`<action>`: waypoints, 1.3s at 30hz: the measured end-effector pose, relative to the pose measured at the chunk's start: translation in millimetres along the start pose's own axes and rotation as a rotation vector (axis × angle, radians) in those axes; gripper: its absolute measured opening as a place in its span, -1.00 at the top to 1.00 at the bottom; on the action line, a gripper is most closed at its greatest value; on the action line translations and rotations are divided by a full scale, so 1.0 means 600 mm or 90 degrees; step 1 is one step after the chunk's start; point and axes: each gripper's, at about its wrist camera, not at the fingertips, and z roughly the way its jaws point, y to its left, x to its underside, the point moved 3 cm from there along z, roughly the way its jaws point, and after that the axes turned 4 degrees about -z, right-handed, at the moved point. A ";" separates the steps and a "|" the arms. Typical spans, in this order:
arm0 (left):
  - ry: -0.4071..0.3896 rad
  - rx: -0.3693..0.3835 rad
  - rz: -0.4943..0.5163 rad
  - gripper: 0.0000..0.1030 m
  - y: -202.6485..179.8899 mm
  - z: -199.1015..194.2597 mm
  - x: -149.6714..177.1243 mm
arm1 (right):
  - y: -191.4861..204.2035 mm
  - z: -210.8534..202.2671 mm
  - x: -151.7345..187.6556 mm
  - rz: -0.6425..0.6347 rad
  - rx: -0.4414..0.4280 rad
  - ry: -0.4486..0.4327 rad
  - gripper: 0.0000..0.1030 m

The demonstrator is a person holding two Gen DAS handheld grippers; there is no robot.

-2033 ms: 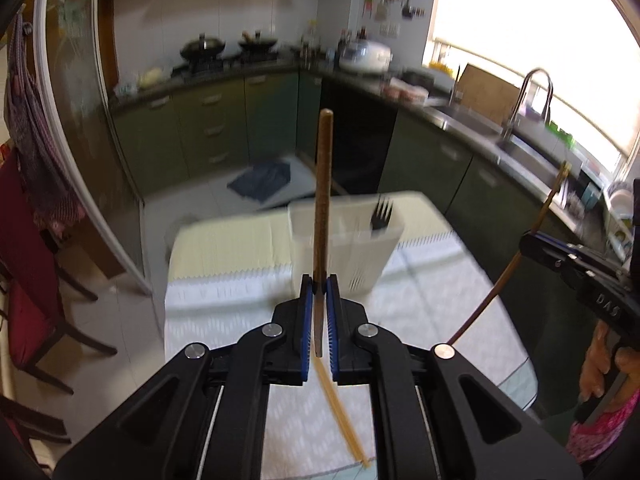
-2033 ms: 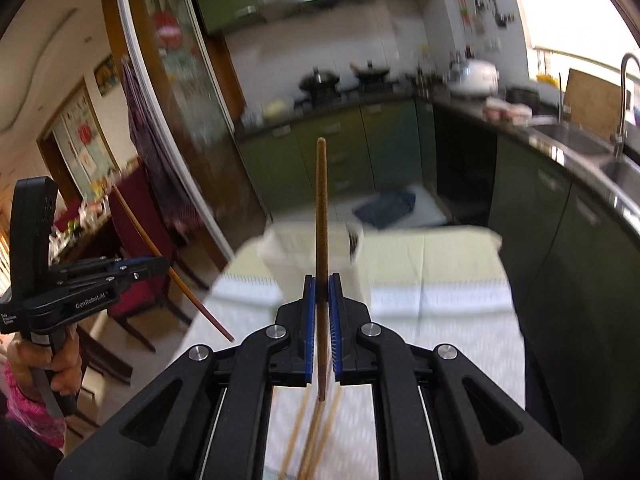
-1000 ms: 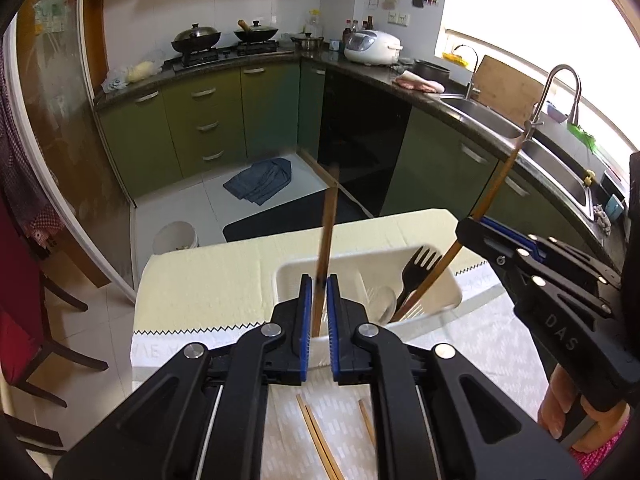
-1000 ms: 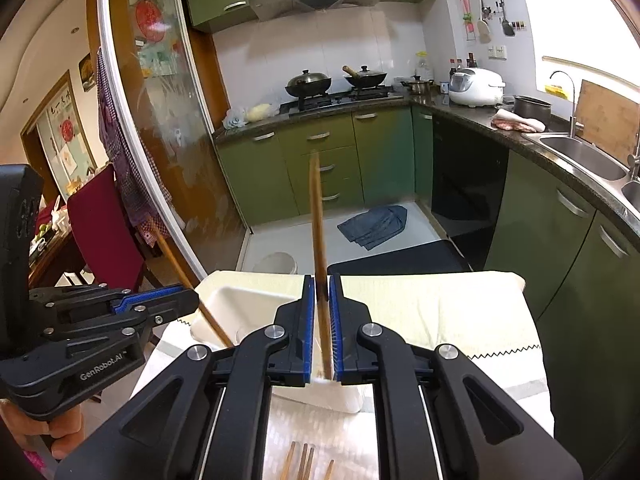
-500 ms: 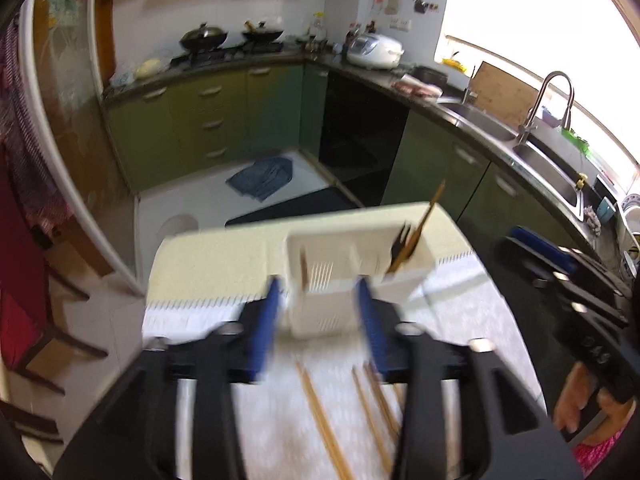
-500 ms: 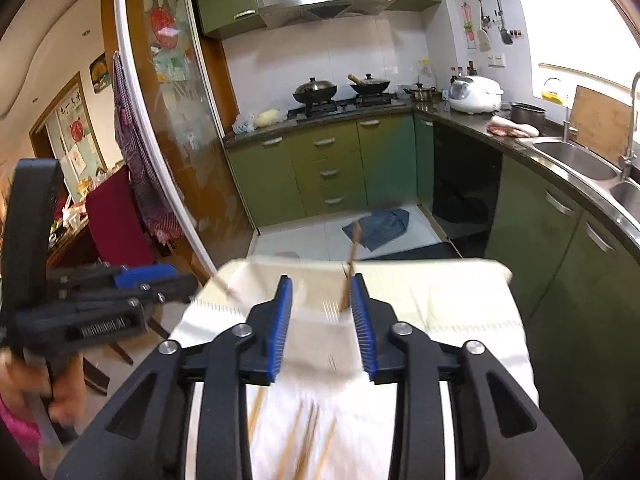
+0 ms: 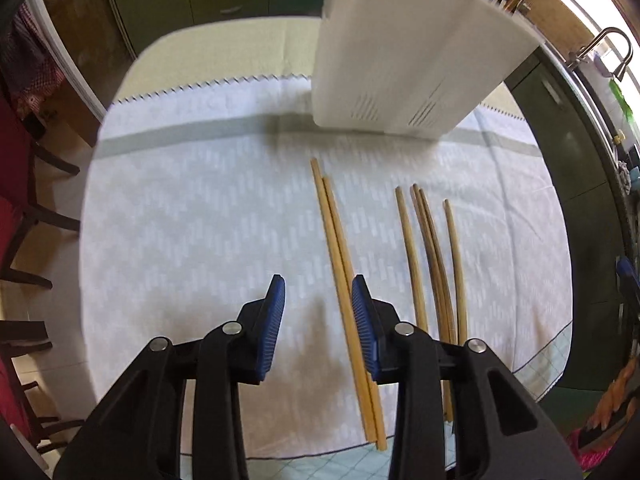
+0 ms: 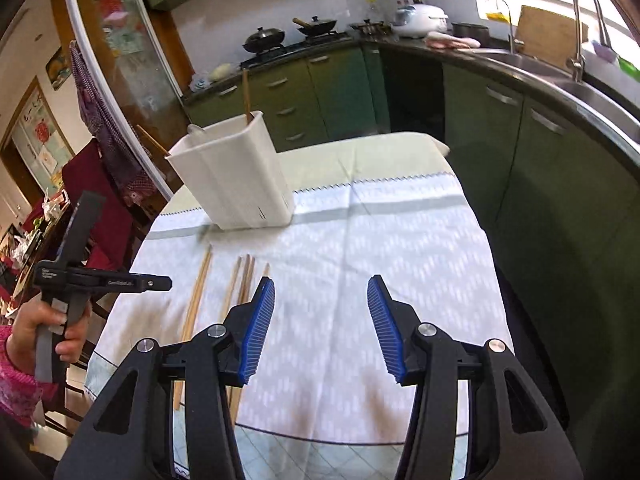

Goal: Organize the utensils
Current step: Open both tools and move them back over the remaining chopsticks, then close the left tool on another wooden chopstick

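A white utensil holder (image 7: 404, 48) stands at the far side of the table; it also shows in the right wrist view (image 8: 236, 176) with chopsticks sticking out of it. Several wooden chopsticks lie on the cloth: a light pair (image 7: 344, 276) and a darker group (image 7: 436, 264), also seen in the right wrist view (image 8: 224, 300). My left gripper (image 7: 318, 316) is open and empty, low over the cloth, with the light pair by its right finger. My right gripper (image 8: 320, 324) is open and empty, to the right of the chopsticks.
The round table wears a white patterned cloth (image 7: 200, 208) over a pale yellow one. Red chairs (image 8: 104, 216) stand to the left. Green kitchen cabinets (image 8: 540, 152) and a sink counter run along the right and back.
Both grippers held a chopstick upright, lowered it into the holder and opened. They have since drawn back and dropped down toward the chopsticks lying on the cloth.
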 end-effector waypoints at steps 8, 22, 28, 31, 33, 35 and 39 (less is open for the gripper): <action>0.030 -0.031 -0.004 0.36 -0.006 0.043 0.001 | 0.002 0.001 -0.001 0.004 -0.021 0.003 0.04; 0.053 -0.052 0.002 0.35 -0.025 0.085 -0.021 | 0.034 0.010 -0.011 -0.009 -0.048 0.010 0.02; 0.059 -0.063 0.021 0.81 -0.054 0.098 -0.018 | 0.078 0.057 -0.004 -0.054 -0.045 0.061 0.01; 0.057 -0.075 0.033 0.84 -0.044 0.096 -0.009 | 0.102 0.110 0.005 -0.080 -0.035 0.112 0.02; 0.054 -0.086 0.045 0.85 -0.033 0.093 -0.003 | 0.115 0.144 0.011 -0.087 -0.037 0.146 0.11; 0.050 -0.096 0.058 0.86 -0.027 0.092 -0.001 | 0.124 0.182 0.017 -0.084 -0.040 0.187 0.27; 0.053 -0.091 0.051 0.86 -0.005 0.090 0.000 | 0.130 0.238 0.025 -0.074 -0.035 0.241 0.36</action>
